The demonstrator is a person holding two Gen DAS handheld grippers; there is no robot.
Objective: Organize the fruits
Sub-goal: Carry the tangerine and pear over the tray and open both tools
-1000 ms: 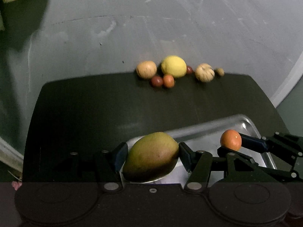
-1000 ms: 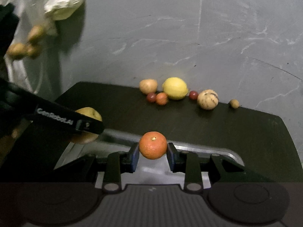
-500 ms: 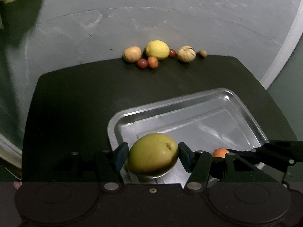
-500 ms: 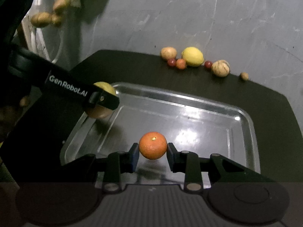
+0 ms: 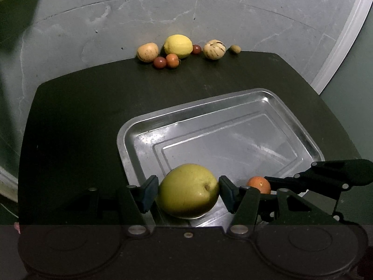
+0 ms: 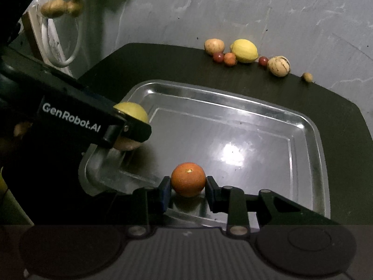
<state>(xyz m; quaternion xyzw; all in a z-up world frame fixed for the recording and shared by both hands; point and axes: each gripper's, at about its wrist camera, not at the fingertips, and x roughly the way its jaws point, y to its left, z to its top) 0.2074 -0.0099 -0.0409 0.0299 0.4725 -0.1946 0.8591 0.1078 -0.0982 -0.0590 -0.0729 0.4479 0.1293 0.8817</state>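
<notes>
**Two fruits poised over the tray**

The left gripper [image 5: 188, 192] clasps a green mango [image 5: 188, 190] low in frame; the right gripper [image 6: 188, 184] pinches an orange [image 6: 188, 179]. Both hang over the tray's [image 6: 310, 126] near edge. I'd lower them, well apart, before releasing, lest they roll.

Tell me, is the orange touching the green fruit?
Apart. The left wrist view shows the green fruit in the left gripper and the orange in the right gripper, with a jaw between them.
</notes>
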